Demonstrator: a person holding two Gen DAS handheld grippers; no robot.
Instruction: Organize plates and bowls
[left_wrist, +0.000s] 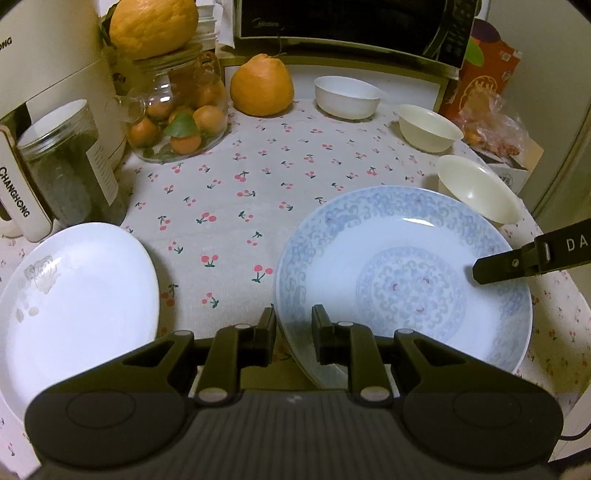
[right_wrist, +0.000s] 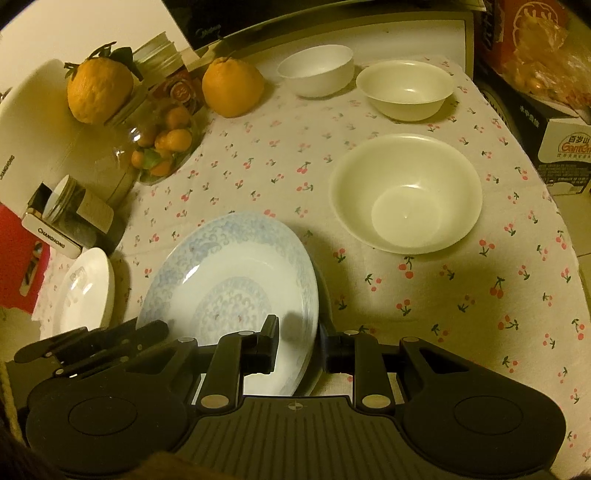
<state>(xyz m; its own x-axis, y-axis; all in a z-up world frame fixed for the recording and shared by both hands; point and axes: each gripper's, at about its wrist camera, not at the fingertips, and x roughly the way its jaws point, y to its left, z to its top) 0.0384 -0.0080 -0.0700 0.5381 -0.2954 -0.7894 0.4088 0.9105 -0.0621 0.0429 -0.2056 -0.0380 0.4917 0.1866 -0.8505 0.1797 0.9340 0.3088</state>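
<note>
Left wrist view: the left claw (left_wrist: 293, 332) pinches the near-left rim of the blue-patterned plate (left_wrist: 404, 273); open cloth-covered surface (left_wrist: 236, 206) lies between it and the white plate (left_wrist: 79, 302), which the frame edge cuts off.

Right wrist view: the right claw (right_wrist: 299, 345) clamps the same plate's (right_wrist: 229, 280) right rim, the plate tilted. The nearest cream bowl (right_wrist: 406, 192) sits just beyond; the left claw's (right_wrist: 110, 339) tips are hidden.

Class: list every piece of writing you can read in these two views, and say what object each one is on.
"CHANGHONG": cream appliance at the left, on its handle and body.
"Midea": faint, on the microwave.
"DA": cut off, on the right gripper.
"Ganten" with Chinese characters: carton.
Jar label and orange box: too small or blurred.
</note>
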